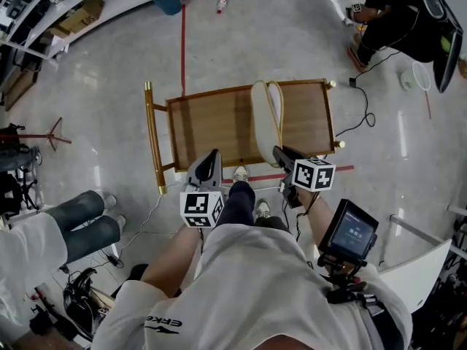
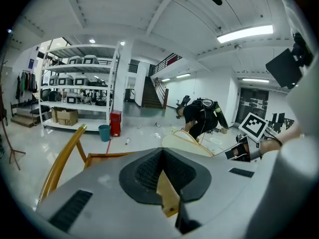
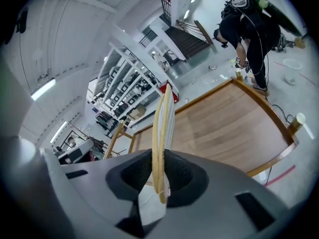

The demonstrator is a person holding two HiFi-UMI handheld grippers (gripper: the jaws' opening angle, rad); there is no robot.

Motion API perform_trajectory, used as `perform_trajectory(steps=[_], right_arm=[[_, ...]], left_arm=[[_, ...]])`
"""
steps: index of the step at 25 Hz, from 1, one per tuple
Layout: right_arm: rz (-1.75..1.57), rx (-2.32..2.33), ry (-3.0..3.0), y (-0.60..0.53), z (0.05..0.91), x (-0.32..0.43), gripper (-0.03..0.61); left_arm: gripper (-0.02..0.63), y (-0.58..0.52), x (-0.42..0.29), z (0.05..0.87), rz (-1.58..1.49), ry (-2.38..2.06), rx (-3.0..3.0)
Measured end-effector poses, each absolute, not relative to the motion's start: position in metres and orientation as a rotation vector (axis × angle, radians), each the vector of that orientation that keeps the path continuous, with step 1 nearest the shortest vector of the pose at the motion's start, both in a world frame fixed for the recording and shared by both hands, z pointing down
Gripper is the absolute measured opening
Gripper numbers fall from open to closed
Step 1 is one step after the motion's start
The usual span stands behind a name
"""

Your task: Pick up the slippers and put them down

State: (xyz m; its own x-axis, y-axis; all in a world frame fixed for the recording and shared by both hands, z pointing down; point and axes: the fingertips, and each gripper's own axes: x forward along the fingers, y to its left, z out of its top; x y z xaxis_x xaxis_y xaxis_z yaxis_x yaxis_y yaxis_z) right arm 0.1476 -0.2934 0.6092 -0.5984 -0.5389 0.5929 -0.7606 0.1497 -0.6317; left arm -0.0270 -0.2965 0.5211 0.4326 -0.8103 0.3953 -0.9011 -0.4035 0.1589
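Right gripper (image 3: 159,164), mine, clamped on slippers (image 3: 164,117): pair on edge, long axis running straight out from jaws over wooden table (image 3: 224,128). Left gripper (image 2: 162,154) closed, empty, alongside at table's near edge.

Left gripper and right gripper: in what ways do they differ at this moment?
The right gripper holds the cream slippers on edge over the wooden table; the left gripper holds nothing. The right gripper's jaws are held apart by the soles; the left gripper's jaws meet. Both carry a marker cube and point toward the table.
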Motion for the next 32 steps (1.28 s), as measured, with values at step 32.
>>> perform_trajectory(steps=[32], right_arm=[[1.518, 1.378, -1.983, -0.319, 0.683, 0.178, 0.115]], left_arm=[[0.003, -0.314, -0.023, 0.565, 0.467, -1.322, 2.318]])
